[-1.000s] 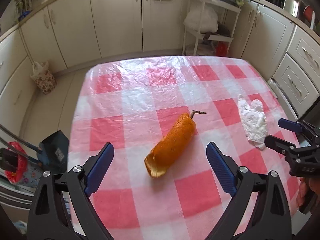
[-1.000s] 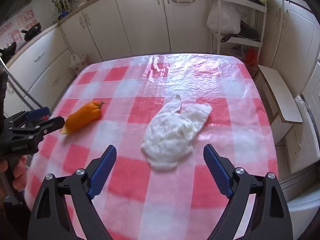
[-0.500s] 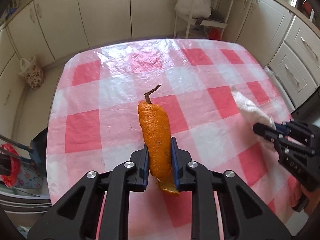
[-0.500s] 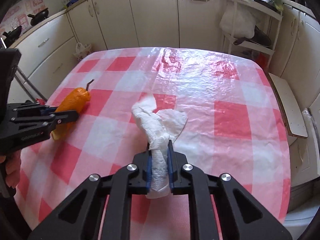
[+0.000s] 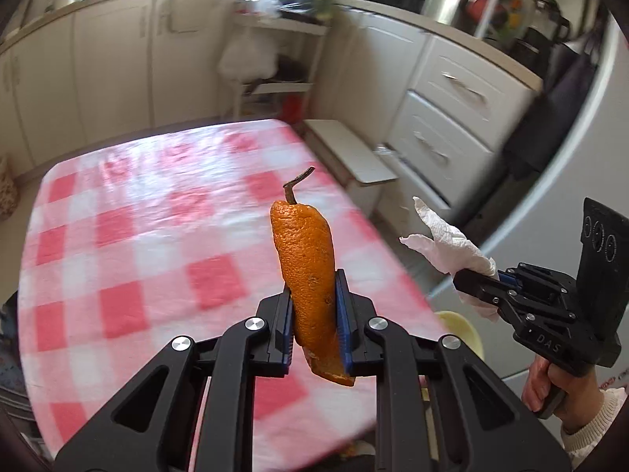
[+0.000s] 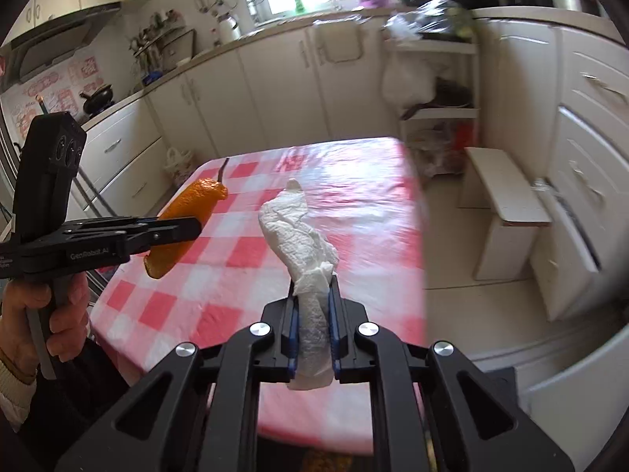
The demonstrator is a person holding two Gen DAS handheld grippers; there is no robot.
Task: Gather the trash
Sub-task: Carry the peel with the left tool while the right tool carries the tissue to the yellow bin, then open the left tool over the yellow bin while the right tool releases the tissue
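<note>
My left gripper (image 5: 313, 306) is shut on a curled orange peel (image 5: 304, 259) with a dry stem, held upright in the air above the table's near edge. It also shows in the right wrist view (image 6: 184, 220), left of centre. My right gripper (image 6: 312, 314) is shut on a crumpled white paper towel (image 6: 300, 232), lifted off the table. The towel also shows in the left wrist view (image 5: 448, 249), at the right, in the right gripper's fingers.
The table with a red-and-white checked cloth (image 5: 137, 236) lies below and ahead. A white step stool (image 6: 503, 212) stands to its right. White cabinets (image 6: 275, 90) line the walls. A pale yellow round object (image 5: 462, 330) sits low beside the table's near right edge.
Both grippers have lifted their loads off the table and pulled back and up. The peel and towel stay clamped. The view has swung toward the right side of the kitchen.
</note>
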